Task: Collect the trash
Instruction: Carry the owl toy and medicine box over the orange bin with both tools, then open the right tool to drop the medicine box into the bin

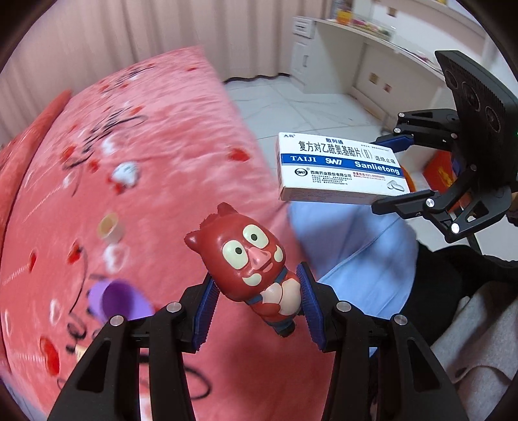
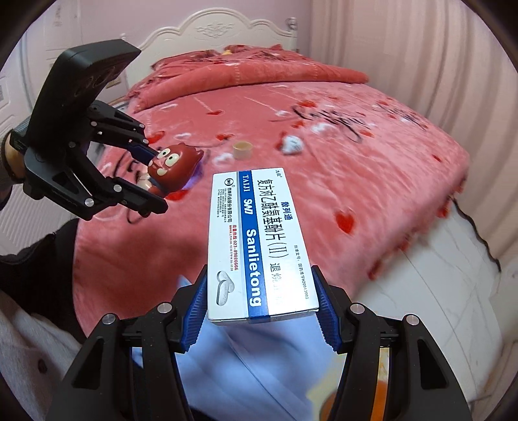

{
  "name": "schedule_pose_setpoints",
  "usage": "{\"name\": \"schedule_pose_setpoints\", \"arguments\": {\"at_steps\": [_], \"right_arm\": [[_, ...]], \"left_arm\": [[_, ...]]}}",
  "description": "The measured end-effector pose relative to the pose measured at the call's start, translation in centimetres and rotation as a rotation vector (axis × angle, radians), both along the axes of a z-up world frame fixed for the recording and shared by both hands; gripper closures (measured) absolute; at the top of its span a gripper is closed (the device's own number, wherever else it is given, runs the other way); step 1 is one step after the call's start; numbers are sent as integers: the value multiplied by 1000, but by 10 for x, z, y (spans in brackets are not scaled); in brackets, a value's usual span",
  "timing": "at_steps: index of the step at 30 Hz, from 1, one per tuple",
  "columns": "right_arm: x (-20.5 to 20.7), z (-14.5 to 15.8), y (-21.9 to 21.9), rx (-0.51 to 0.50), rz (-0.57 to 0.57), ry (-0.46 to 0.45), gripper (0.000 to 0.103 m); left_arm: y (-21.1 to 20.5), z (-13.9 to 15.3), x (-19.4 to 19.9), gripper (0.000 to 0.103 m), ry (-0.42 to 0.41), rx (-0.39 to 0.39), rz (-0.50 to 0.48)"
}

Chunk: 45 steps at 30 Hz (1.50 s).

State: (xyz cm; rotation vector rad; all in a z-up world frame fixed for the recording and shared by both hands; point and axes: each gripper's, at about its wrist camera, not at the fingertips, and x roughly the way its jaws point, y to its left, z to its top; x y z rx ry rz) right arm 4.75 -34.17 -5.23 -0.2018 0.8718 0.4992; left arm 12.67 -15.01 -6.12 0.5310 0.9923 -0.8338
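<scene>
Left wrist view: my left gripper point(image 1: 257, 299) pinches a red cartoon pig figurine point(image 1: 251, 264) above the pink bedspread point(image 1: 155, 155). My right gripper point(image 2: 259, 302) clamps a white-and-blue medicine box point(image 2: 255, 243) just beside it, over a pale blue bag point(image 2: 246, 366).

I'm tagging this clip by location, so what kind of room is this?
Most likely a bedroom: a bed under a red heart-print blanket, a white carved headboard, and a built-in desk along the wall.
</scene>
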Motion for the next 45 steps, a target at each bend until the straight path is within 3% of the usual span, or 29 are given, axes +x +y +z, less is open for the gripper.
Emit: {"name": "schedule_pose_setpoints", "arguments": {"at_steps": [12, 24, 36, 41, 43, 45], "right_arm": [[-57, -15, -141, 15, -299, 23, 44], [-107, -55, -278, 27, -615, 99, 44], [-122, -133, -373, 33, -805, 234, 44], [-113, -161, -381, 30, -848, 263, 42], [-108, -172, -381, 43, -859, 283, 34], [-106, -180, -380, 56, -859, 295, 33]], "left_arm": [[-149, -12, -16, 53, 17, -3, -281], [-281, -51, -28, 53, 114, -18, -492], [-330, -85, -29, 53, 208, 19, -548], [-340, -96, -26, 53, 240, 43, -551], [-345, -101, -28, 53, 253, 48, -551], [-348, -104, -30, 53, 264, 57, -557]]}}
